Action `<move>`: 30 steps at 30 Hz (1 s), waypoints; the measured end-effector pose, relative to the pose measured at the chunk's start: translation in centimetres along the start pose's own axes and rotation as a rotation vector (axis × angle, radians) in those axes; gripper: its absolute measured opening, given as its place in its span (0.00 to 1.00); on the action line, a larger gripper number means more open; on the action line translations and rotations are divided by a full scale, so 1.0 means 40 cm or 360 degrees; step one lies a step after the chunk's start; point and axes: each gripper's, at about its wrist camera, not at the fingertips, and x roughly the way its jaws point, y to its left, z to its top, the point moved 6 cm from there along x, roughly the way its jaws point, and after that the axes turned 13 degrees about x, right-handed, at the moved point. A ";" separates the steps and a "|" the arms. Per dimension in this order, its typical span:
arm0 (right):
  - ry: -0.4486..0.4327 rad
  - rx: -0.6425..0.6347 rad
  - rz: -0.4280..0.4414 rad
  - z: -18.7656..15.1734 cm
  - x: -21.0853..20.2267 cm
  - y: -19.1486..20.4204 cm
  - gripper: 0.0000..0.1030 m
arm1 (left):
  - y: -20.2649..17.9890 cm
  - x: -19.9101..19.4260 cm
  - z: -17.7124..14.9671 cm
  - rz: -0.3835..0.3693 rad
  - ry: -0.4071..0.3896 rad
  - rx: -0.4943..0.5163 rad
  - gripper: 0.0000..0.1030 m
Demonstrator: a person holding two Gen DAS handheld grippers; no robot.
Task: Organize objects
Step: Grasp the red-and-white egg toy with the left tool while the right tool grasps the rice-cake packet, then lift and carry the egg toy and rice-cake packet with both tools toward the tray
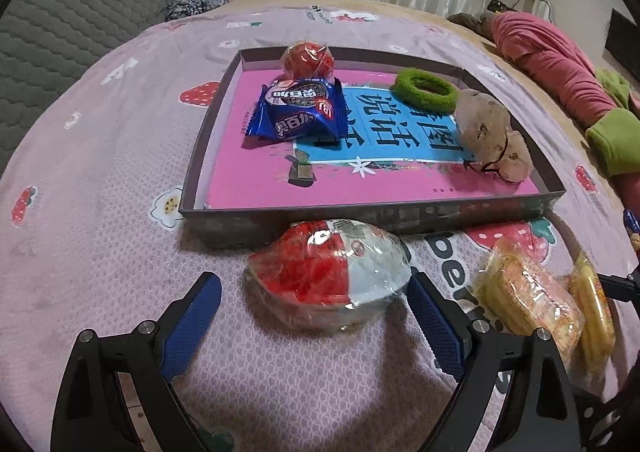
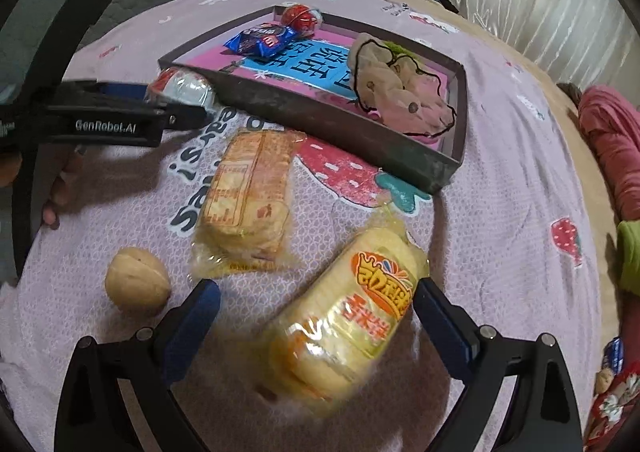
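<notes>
Both tongs are spread, and neither grips anything.

**Current state**
- The left tongs [image 1: 314, 302] straddle the red-and-white wrapped snack [image 1: 328, 284], which lies on the bed sheet [image 1: 100, 252] just in front of the tray [image 1: 400, 214]. The right pad looks to touch the wrapper; the left pad stands apart from it.
- The right tongs [image 2: 316, 310] straddle the yellow rice-cracker pack [image 2: 348, 316], which lies at a slant on the sheet, near the tray's near corner.

**Step in hand (judged): grasp 1 item per tongs and move it into the tray**
1. Centre each item between the pads before closing.
2. Close gently. Both wrappers are thin film and will likely slip or crush.
3. Turn the right tongs across the cracker pack's narrow width, since the pack lies diagonally.
4. Lift above the tray wall before moving forward.
5. Set down on bare tray floor, away from the blue biscuit packet [image 1: 298, 108], the red wrapped ball [image 1: 308, 60], the green hair tie [image 1: 426, 88] and the beige soft toy [image 1: 492, 132].

**View differences**
- Only the right wrist view shows the walnut [image 2: 137, 280], lying on the sheet to the left of the right tongs, and the full orange cracker pack [image 2: 246, 200].
- Only the left wrist view shows the green hair tie clearly; in the right wrist view the toy mostly hides it.
</notes>
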 end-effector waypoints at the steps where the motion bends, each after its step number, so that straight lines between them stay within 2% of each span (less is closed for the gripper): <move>1: -0.0001 0.0017 0.0016 0.000 0.001 -0.001 0.94 | 0.000 0.004 0.000 -0.0001 0.0002 0.0004 0.91; 7: 0.0024 0.0095 0.0090 -0.002 0.005 -0.009 0.82 | 0.002 0.012 0.004 -0.0025 -0.0004 -0.0026 0.89; 9: 0.0024 0.0121 0.0112 -0.001 0.001 -0.010 0.76 | 0.000 0.010 0.005 -0.0046 -0.0012 -0.0031 0.78; 15: 0.0035 0.0200 0.0164 -0.009 -0.011 -0.025 0.55 | -0.004 0.002 0.002 -0.0106 -0.0024 -0.0048 0.73; 16: 0.0037 0.0208 0.0171 -0.012 -0.014 -0.029 0.50 | -0.005 0.003 0.001 -0.0121 -0.0019 -0.0052 0.63; 19: 0.0038 0.0242 0.0191 -0.016 -0.021 -0.038 0.42 | -0.003 0.004 -0.003 -0.0126 -0.0013 -0.0060 0.65; 30: -0.0004 0.0260 0.0203 -0.031 -0.070 -0.023 0.40 | 0.001 -0.015 -0.011 -0.0116 -0.0026 -0.0063 0.64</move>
